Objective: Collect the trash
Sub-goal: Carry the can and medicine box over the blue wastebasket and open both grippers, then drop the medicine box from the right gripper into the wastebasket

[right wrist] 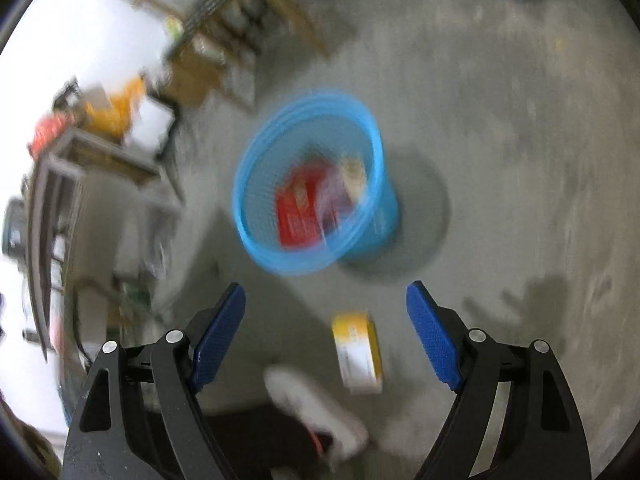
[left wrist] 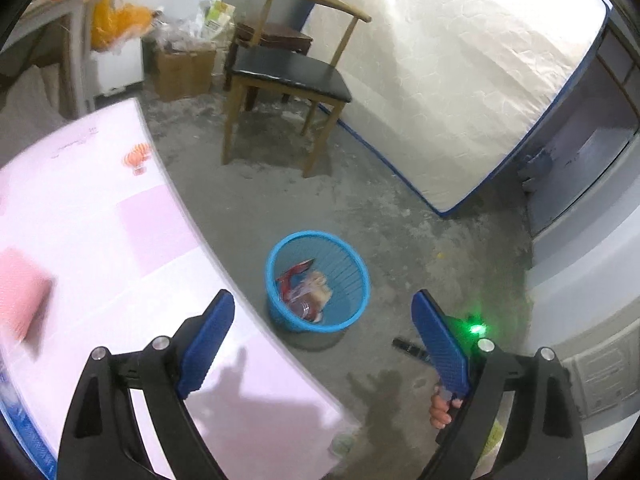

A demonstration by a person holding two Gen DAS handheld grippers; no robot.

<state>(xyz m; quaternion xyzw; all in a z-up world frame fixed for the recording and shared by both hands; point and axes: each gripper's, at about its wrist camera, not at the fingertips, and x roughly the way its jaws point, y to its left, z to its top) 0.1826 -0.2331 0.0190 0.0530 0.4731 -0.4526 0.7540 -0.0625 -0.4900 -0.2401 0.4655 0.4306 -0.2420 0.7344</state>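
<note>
Both claws wide, empty: left gripper [left wrist: 323, 344], right gripper [right wrist: 326, 332]. Risk: right view blurred, box [right wrist: 358, 354] near shoe [right wrist: 316, 412]; mis-grab, or knock bin [right wrist: 256, 184].

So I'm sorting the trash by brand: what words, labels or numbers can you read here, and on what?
None can be read.
Red packet in the blue basket: print blurred.
Yellow-and-white box on the floor: lettering smeared by motion.
Green-and-white packages by the far wall: too small.
</note>
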